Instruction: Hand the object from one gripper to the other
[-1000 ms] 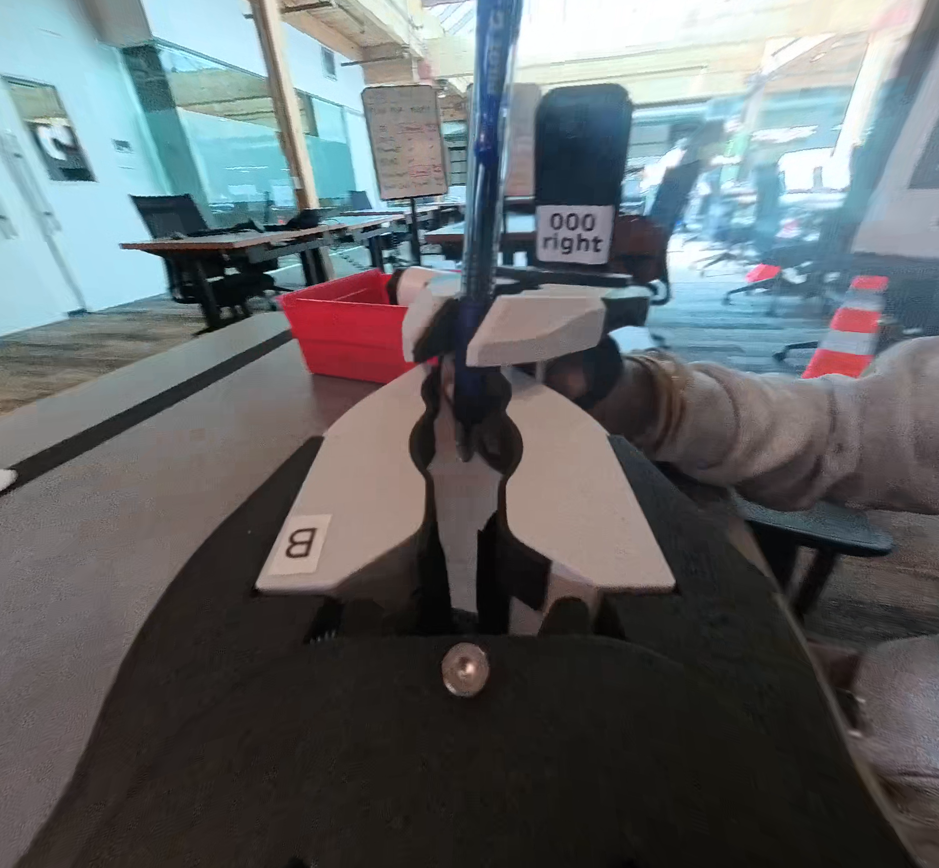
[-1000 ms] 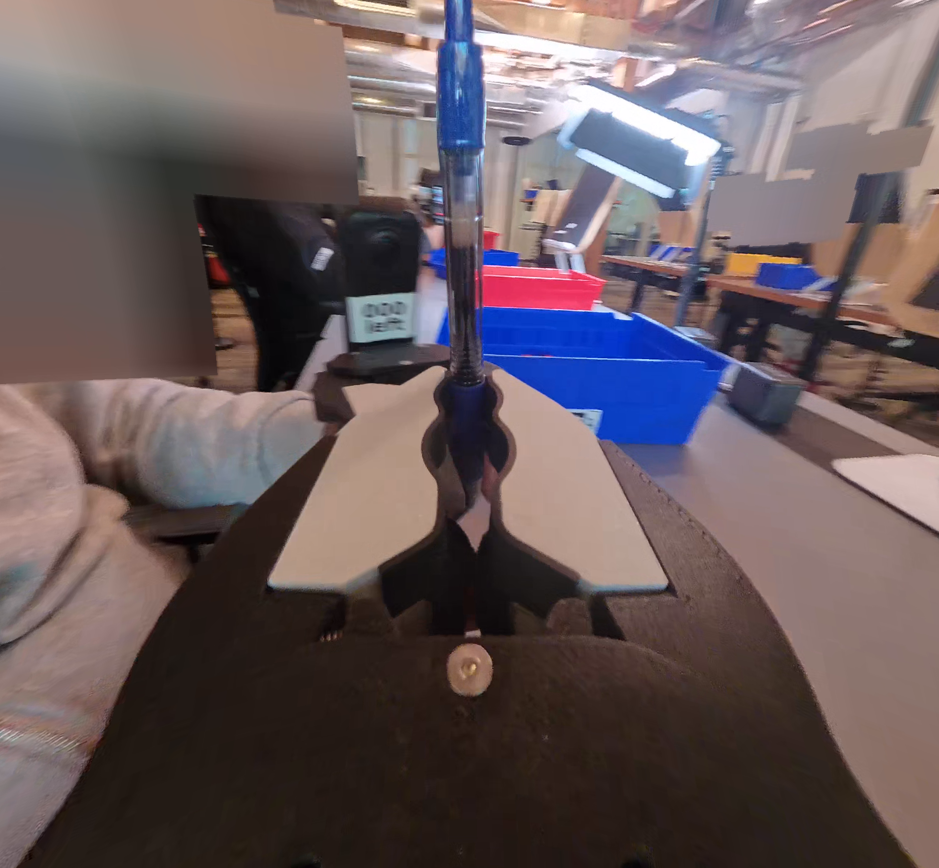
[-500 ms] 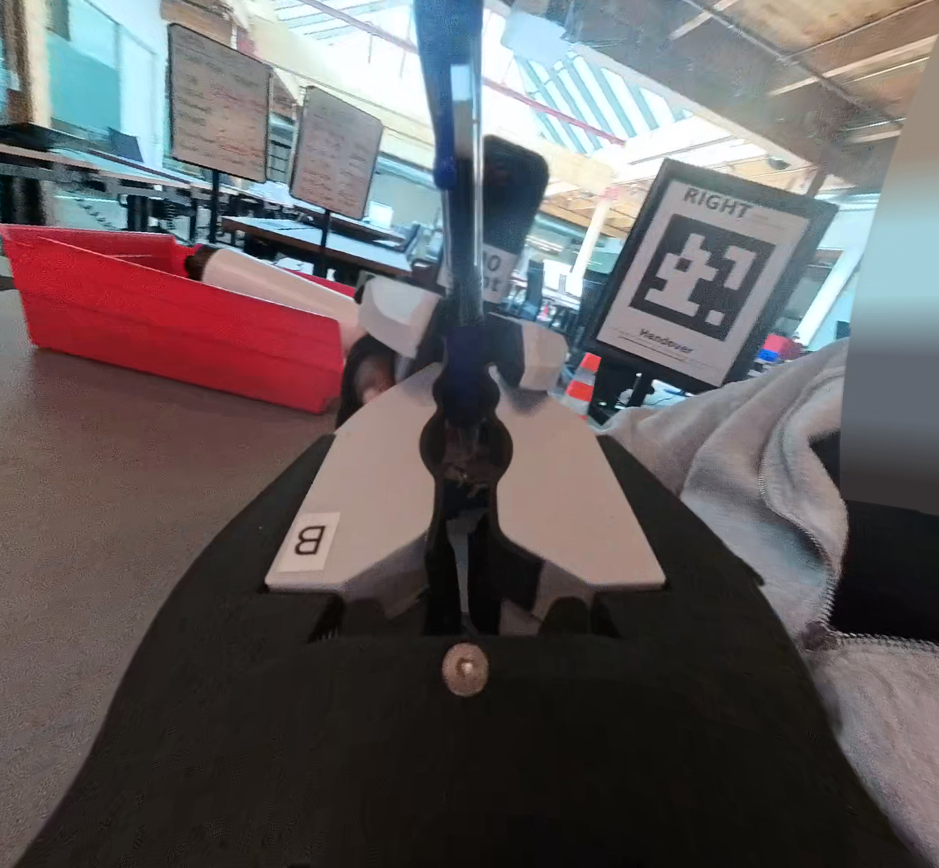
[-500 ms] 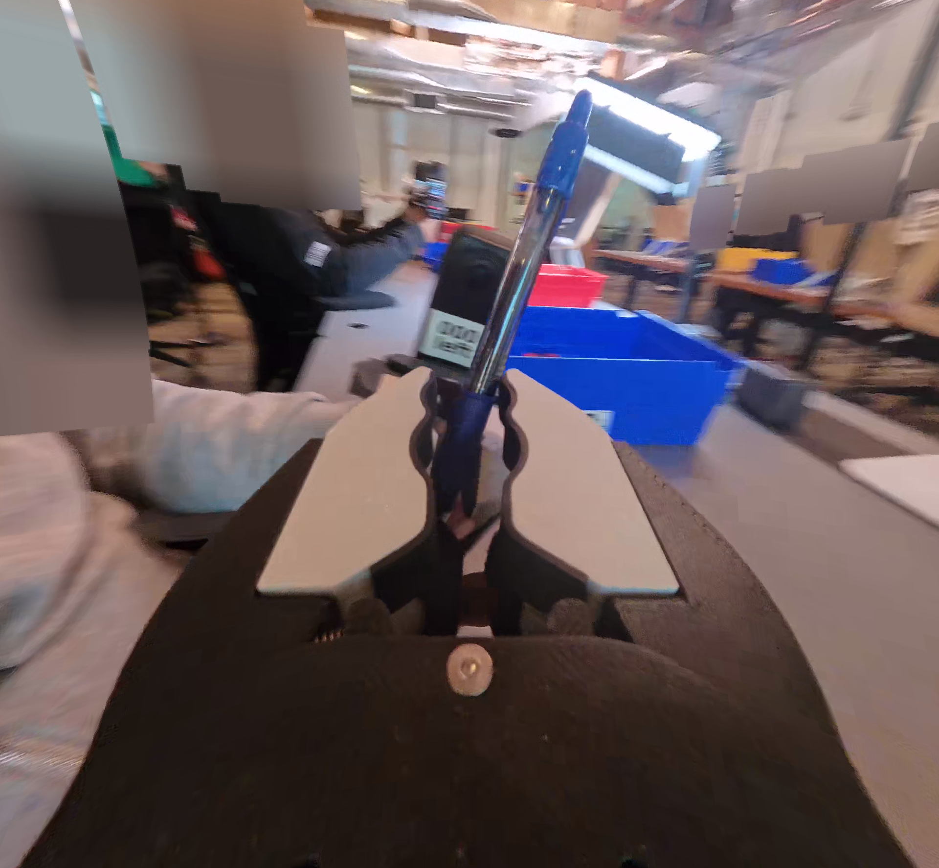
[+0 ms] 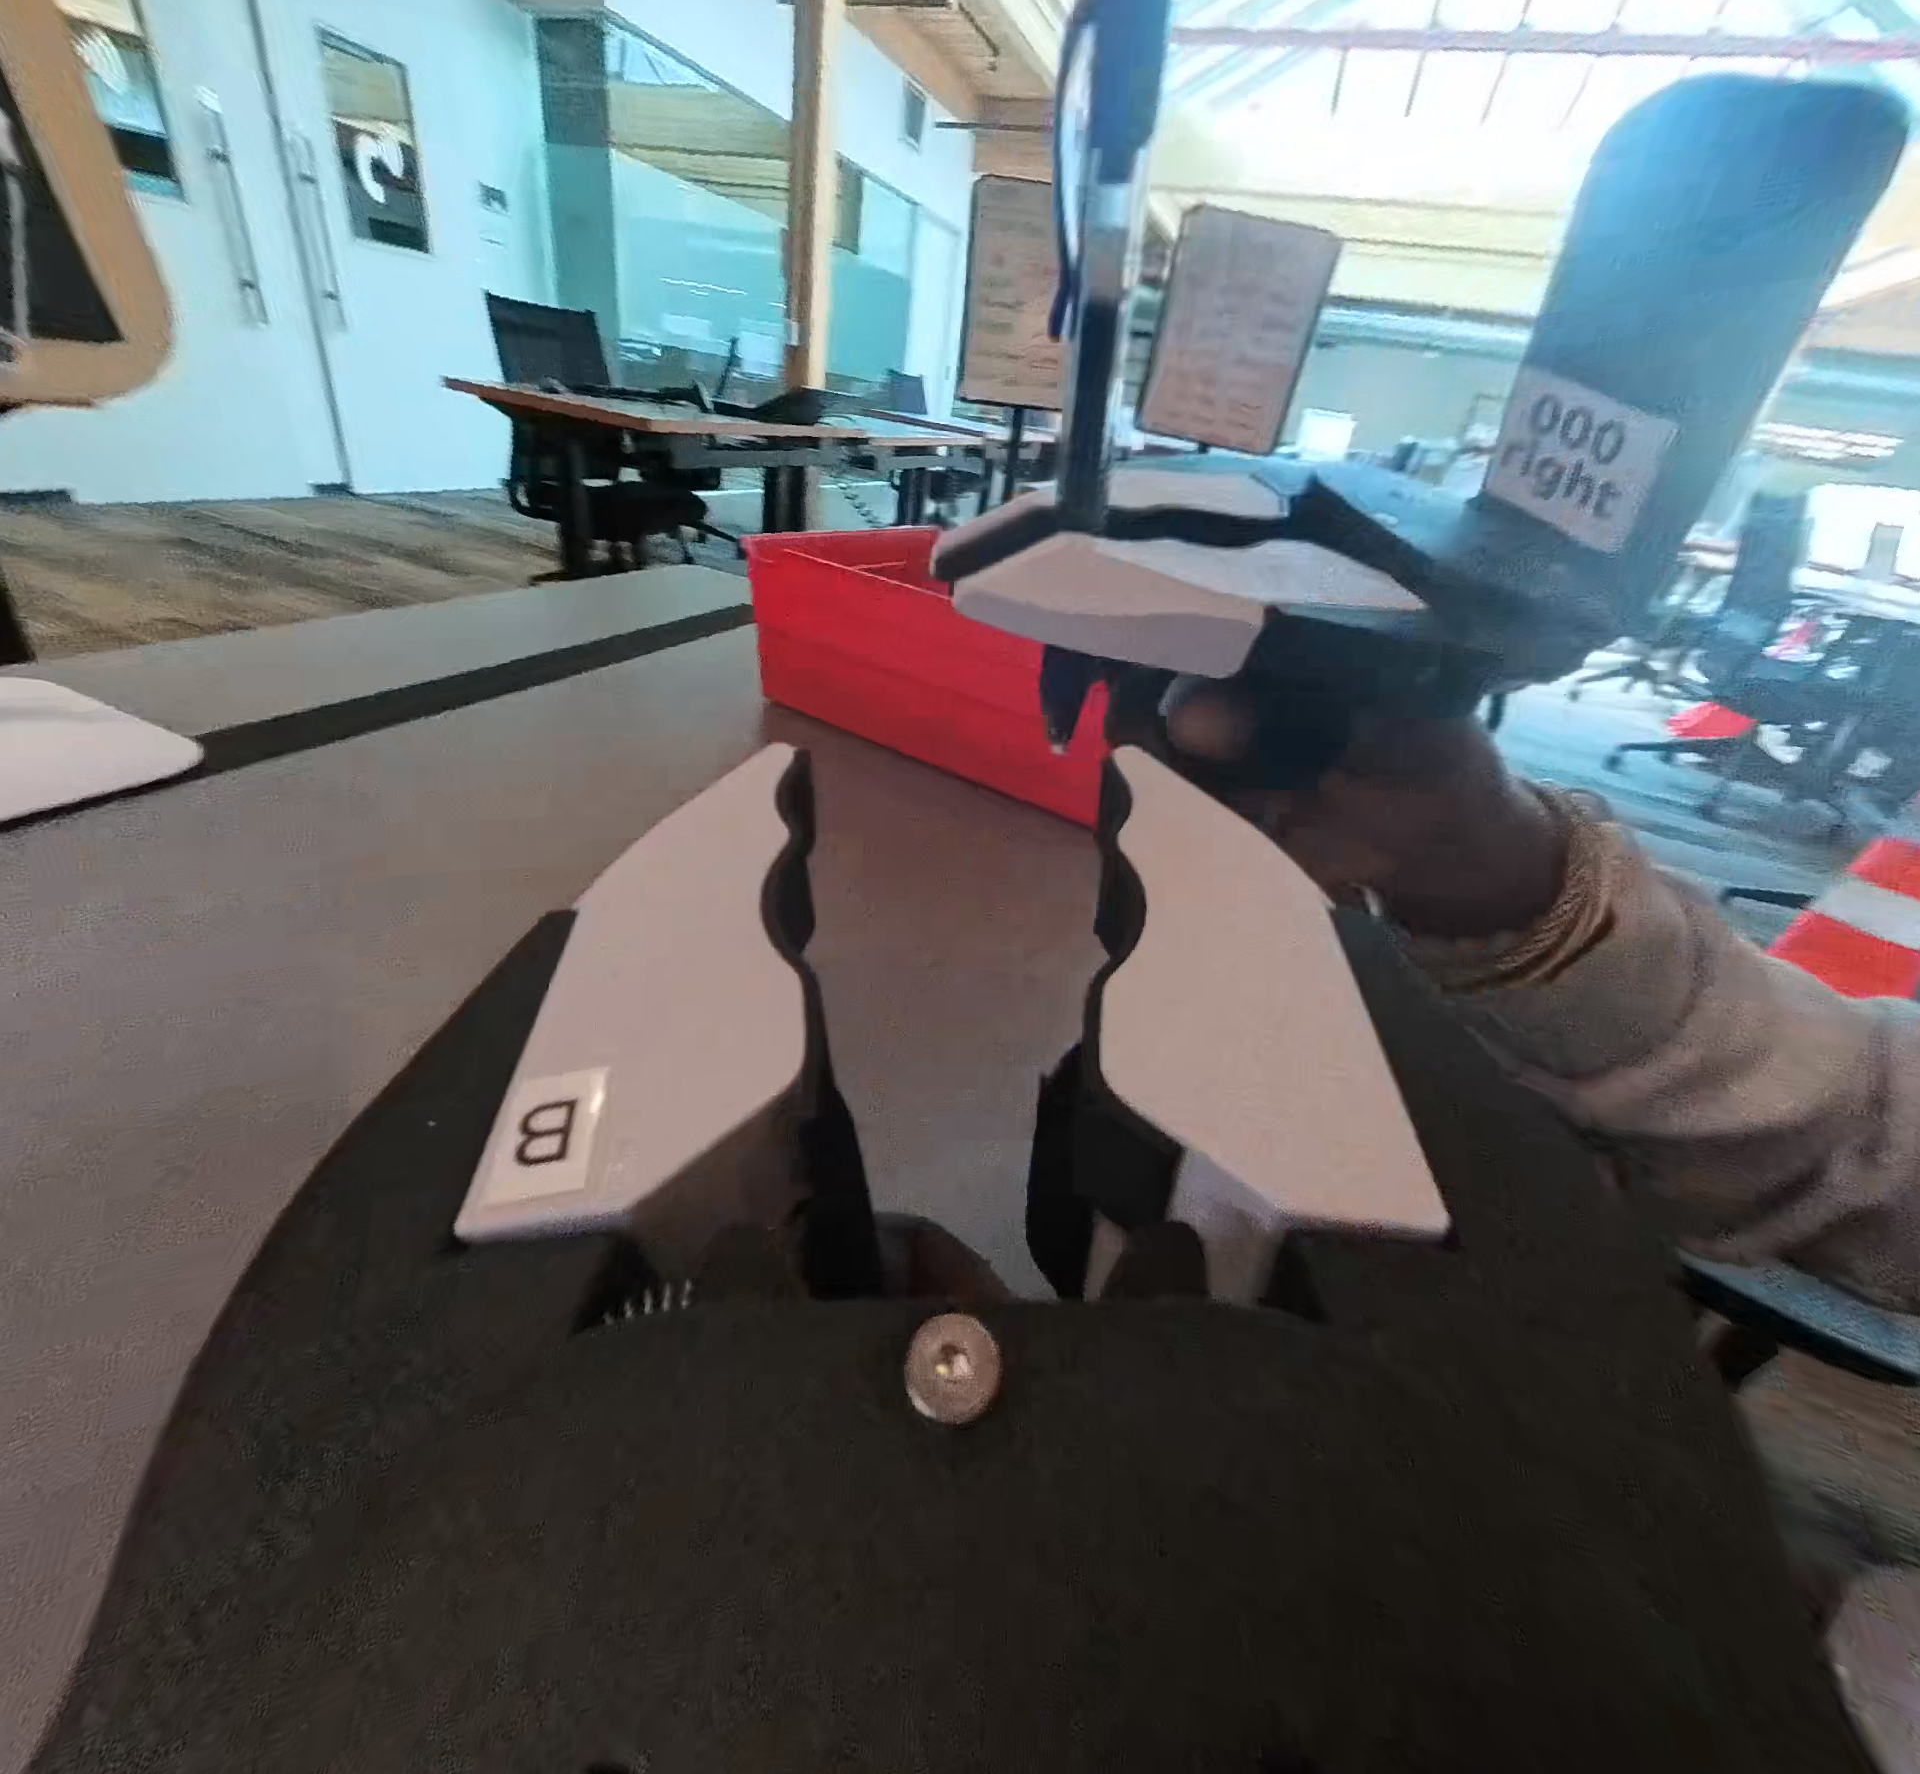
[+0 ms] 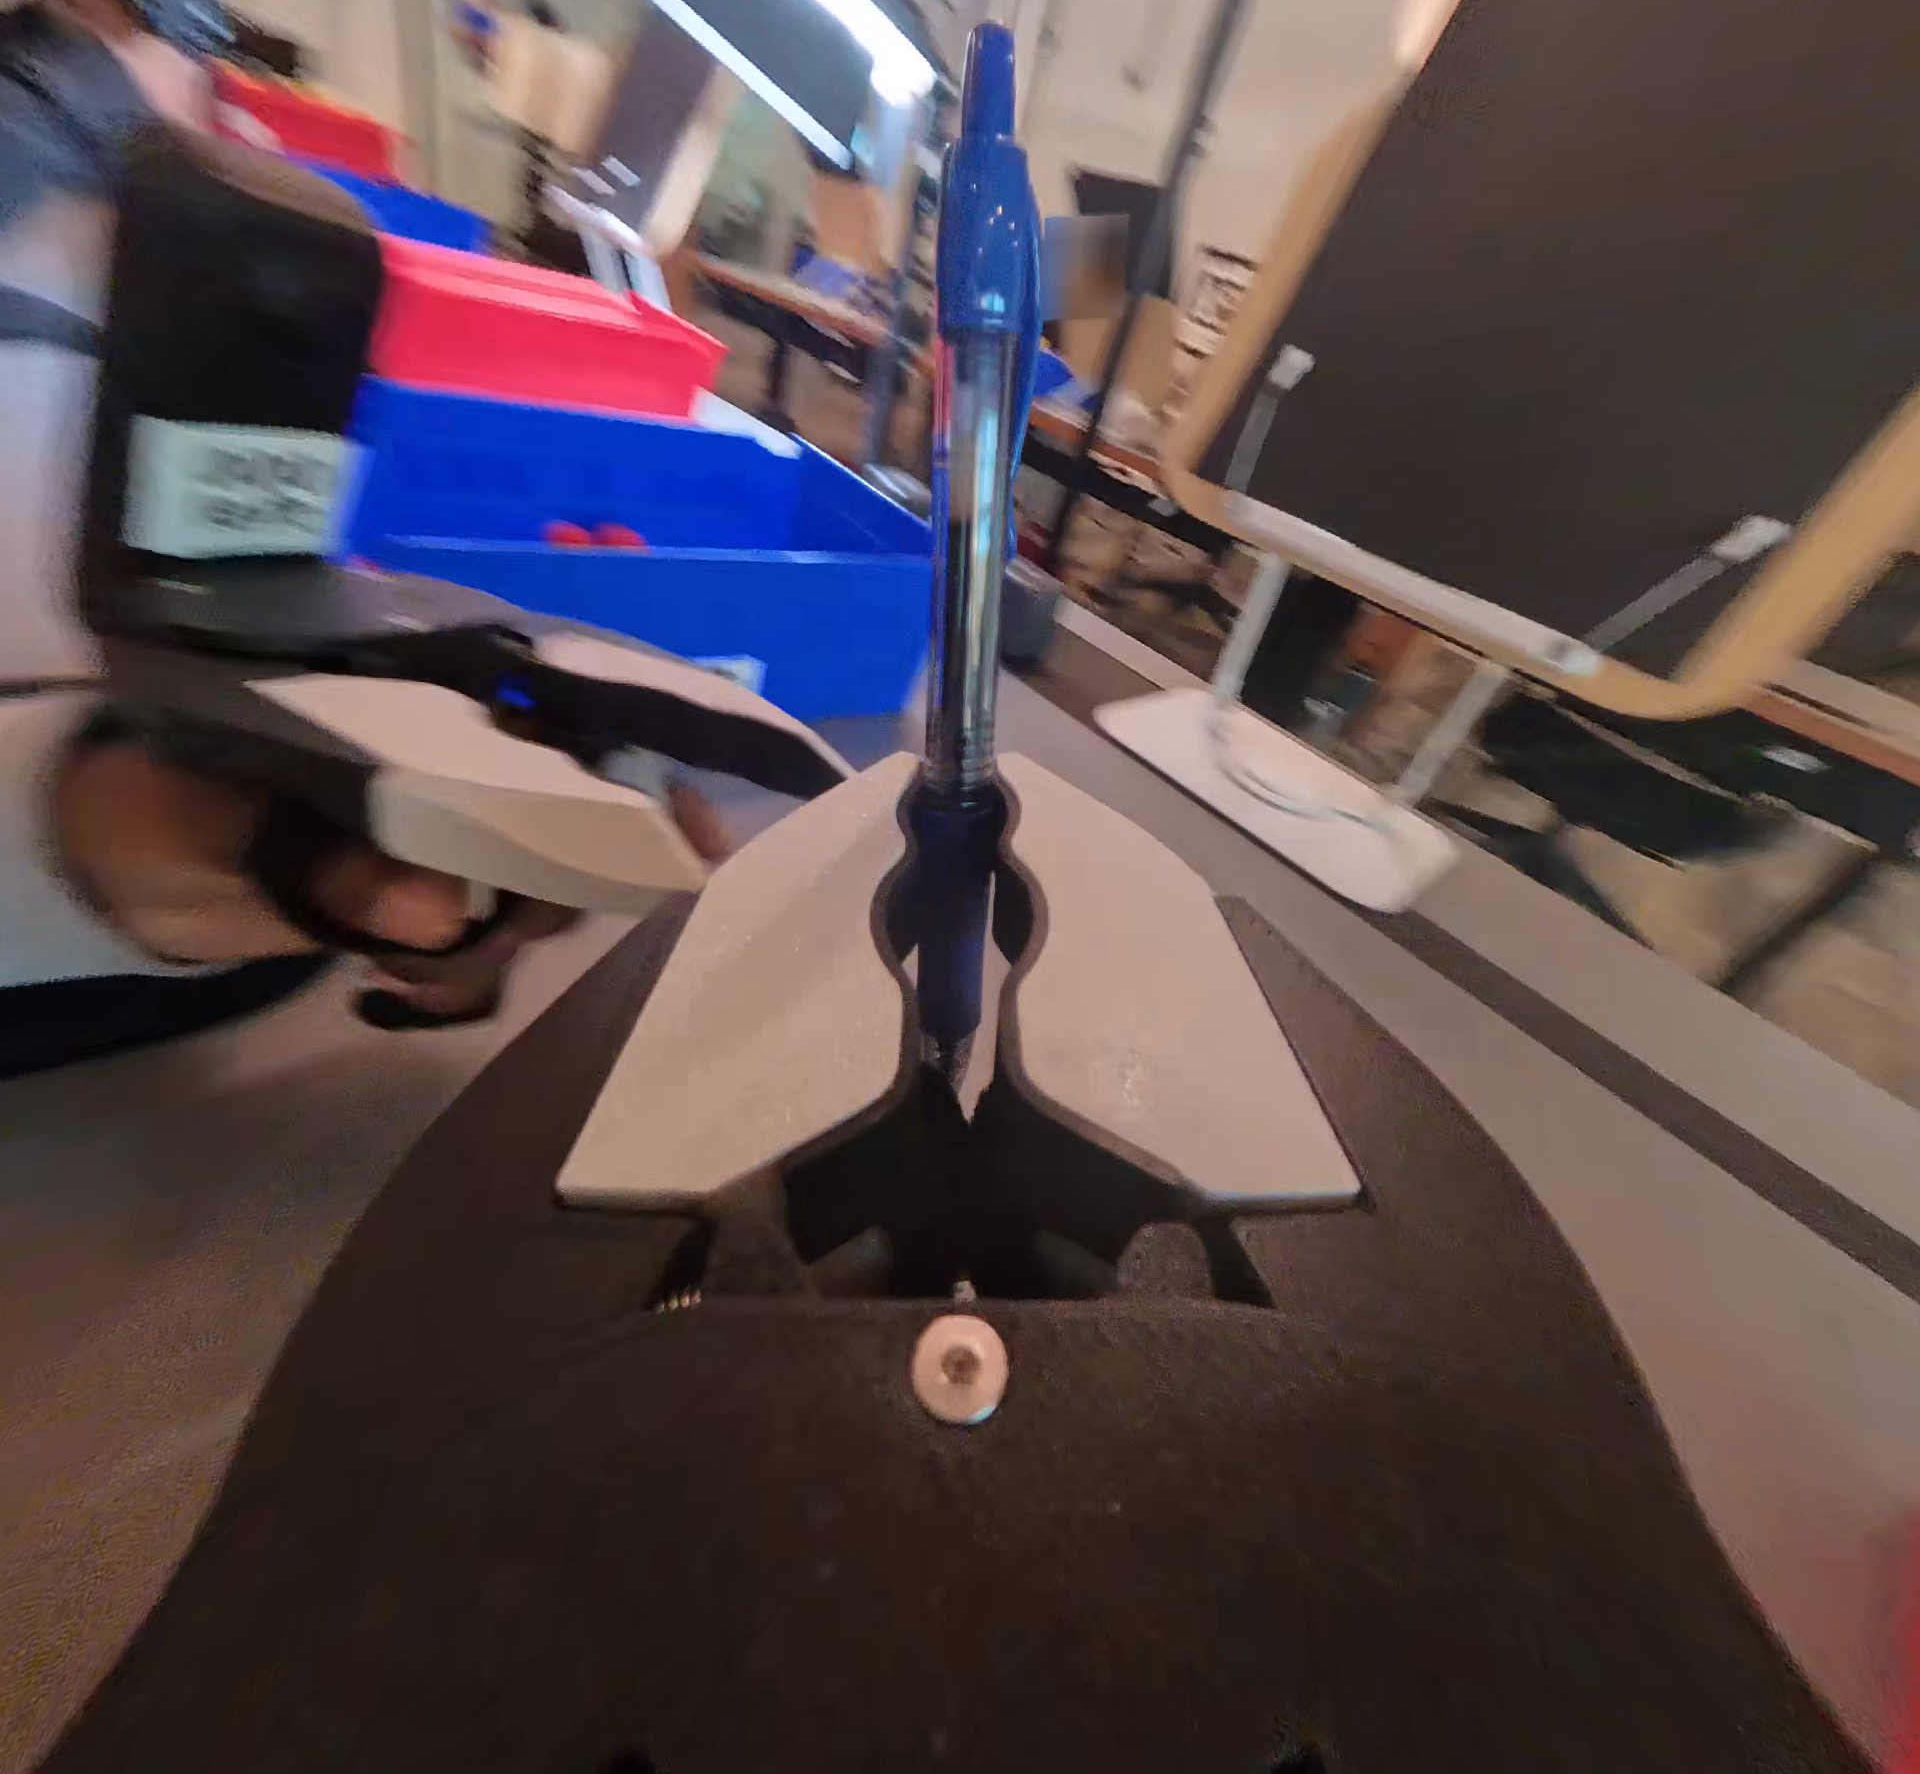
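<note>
A blue pen (image 6: 975, 436) with a clear barrel stands upright in my right gripper (image 6: 956, 779), which is shut on its dark grip. In the left wrist view my left gripper (image 5: 951, 768) is open and empty over the dark table (image 5: 312, 893). There the right gripper (image 5: 1039, 571) shows ahead and slightly above, shut on the pen (image 5: 1107, 197), whose tip pokes out below its fingers. In the right wrist view the left gripper (image 6: 727, 789) shows at the left, blurred, apart from the pen.
A red bin (image 5: 883, 623) stands on the table behind the grippers. A blue bin (image 6: 623, 529) and a red bin (image 6: 520, 332) sit at the left. A white stand base (image 6: 1278, 799) holds a dark framed board. An orange cone (image 5: 1860, 914) is at the right. Both grippers' tips are close together, under 4 cm apart.
Earlier both grippers were shut on the pen. My left gripper has opened, let go and drawn back. The right gripper keeps the pen and has moved off with it.
</note>
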Action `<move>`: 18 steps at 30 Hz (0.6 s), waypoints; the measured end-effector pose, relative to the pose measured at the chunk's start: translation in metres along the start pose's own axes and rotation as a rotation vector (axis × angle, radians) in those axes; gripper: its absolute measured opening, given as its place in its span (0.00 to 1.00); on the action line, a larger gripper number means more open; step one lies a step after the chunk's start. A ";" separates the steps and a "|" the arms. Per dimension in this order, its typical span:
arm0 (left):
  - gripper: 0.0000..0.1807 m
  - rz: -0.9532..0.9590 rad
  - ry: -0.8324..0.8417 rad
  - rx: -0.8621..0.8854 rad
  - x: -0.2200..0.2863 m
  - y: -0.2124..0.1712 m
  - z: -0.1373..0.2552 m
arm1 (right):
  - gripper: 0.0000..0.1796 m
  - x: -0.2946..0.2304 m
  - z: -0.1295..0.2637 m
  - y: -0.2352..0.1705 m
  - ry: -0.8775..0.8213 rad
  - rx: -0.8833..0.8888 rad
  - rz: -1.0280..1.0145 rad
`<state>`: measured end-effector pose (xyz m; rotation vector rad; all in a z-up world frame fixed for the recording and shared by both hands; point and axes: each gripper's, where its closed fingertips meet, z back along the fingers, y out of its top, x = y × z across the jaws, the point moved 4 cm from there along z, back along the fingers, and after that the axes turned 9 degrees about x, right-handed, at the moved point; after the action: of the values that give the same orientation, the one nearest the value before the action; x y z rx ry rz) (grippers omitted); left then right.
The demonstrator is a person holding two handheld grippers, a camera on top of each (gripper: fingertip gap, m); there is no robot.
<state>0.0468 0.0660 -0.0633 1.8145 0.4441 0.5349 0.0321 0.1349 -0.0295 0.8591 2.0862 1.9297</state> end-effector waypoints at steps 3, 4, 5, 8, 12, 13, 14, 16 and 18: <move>0.29 -0.101 0.033 0.000 0.000 0.001 0.000 | 0.05 0.028 0.009 -0.004 -0.161 -0.101 0.097; 0.29 -0.116 0.032 -0.014 0.001 -0.001 -0.001 | 0.05 0.036 0.012 -0.004 -0.201 -0.121 0.111; 0.29 -0.126 0.034 -0.030 0.001 -0.003 -0.002 | 0.05 0.043 0.016 -0.003 -0.237 -0.137 0.122; 0.29 -0.159 0.037 -0.053 0.002 -0.007 -0.002 | 0.05 0.061 0.026 -0.002 -0.333 -0.172 0.154; 0.29 -0.171 0.036 -0.061 0.002 -0.008 -0.003 | 0.05 0.077 0.037 0.001 -0.405 -0.187 0.152; 0.29 -0.175 0.040 -0.066 0.001 -0.009 -0.003 | 0.05 0.080 0.039 0.001 -0.414 -0.189 0.146; 0.29 -0.180 0.043 -0.073 0.001 -0.010 -0.003 | 0.05 0.083 0.041 0.001 -0.424 -0.191 0.142; 0.29 -0.195 0.047 -0.084 0.000 -0.012 -0.003 | 0.05 0.089 0.045 0.001 -0.443 -0.195 0.135; 0.29 -0.212 0.048 -0.087 0.000 -0.012 -0.003 | 0.05 0.094 0.049 0.003 -0.461 -0.196 0.124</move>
<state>0.0450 0.0723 -0.0740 1.6511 0.6282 0.4442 -0.0199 0.2257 -0.0103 1.2672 1.5855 1.7426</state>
